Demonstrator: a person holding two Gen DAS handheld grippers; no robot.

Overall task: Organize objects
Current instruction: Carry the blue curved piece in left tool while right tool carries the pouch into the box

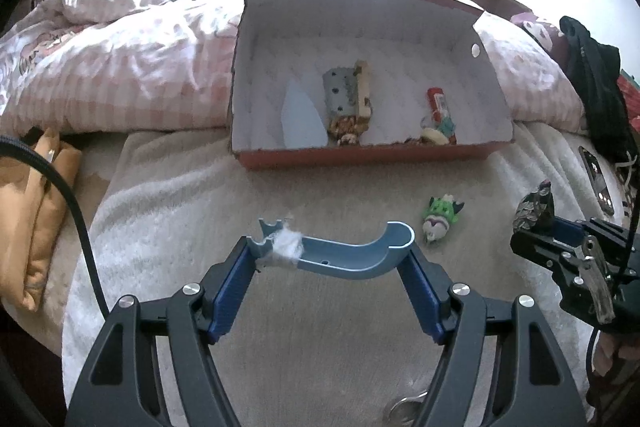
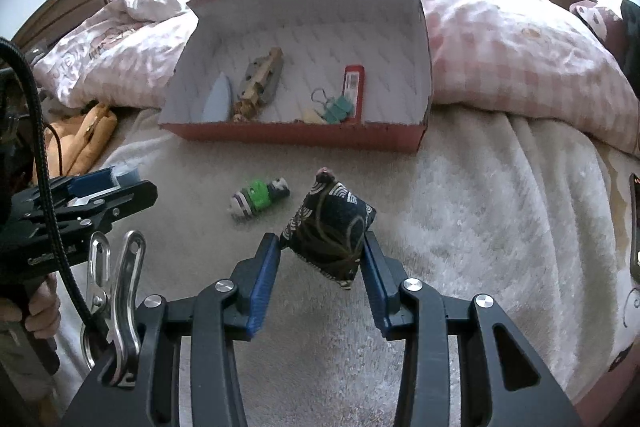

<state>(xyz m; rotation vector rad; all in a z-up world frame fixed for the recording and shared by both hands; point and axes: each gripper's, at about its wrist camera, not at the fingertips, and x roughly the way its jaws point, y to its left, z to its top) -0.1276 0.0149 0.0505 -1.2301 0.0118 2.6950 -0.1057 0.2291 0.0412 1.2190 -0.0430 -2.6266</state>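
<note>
Nearest, the left claw point(image 1: 332, 259) is clamped end to end on a curved blue plastic bracket point(image 1: 352, 257) with a tuft of white fluff stuck on it, held above the cream blanket point(image 1: 200, 195) on the bed. Beside it the right claw point(image 2: 320, 247) grips a dark patterned fabric pouch point(image 2: 328, 231) between its blue pads, lifted off the blanket. Just short of the shoe box point(image 2: 288, 137), a small green toy figure point(image 2: 260, 201) lies on the blanket. Inside the open red box lie a pale blue pointed piece point(image 2: 218, 103), a grey and tan toy point(image 2: 260, 83), green binder clips point(image 2: 338, 107) and a red pack point(image 2: 354, 89). Behind the box a pink checked quilt point(image 2: 520, 59) is heaped.
</note>
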